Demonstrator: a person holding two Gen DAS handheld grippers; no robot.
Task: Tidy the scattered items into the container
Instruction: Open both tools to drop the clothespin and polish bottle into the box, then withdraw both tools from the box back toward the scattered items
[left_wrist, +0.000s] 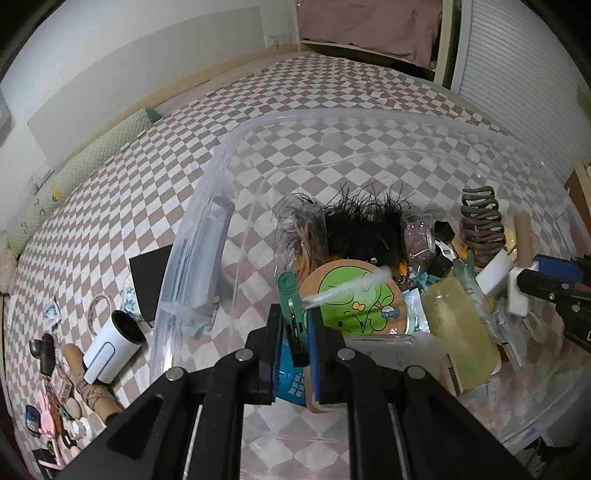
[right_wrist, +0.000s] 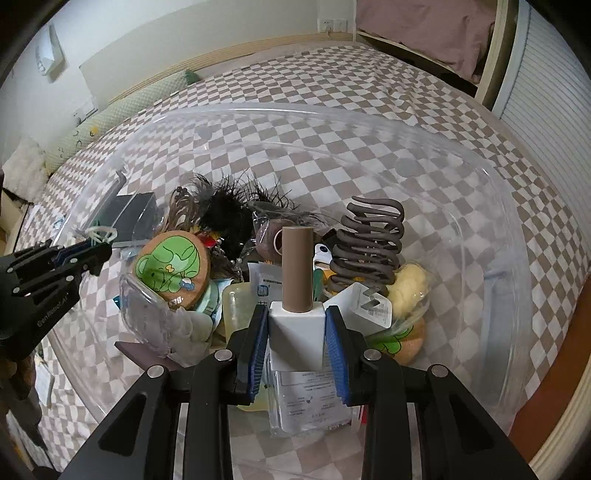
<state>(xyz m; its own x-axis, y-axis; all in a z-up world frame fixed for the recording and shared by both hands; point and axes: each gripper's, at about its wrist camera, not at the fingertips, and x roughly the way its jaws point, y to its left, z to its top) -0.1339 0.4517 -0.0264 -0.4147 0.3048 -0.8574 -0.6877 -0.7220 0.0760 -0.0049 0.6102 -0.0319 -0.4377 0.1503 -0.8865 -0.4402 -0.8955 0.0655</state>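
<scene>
Both tongs hang over the clear container on the checkered bed, each clenched on an item so it can drop among what already lies inside. Left tongs pinch a green clip near the bin's left wall, above the frog coaster. Right tongs squeeze the white base of a bottle with a brown cap, upright, over the packets and the brown hair claw. More scattered items, a white cup among them, lie on the bed left of the bin, so tidying looks unfinished.
</scene>
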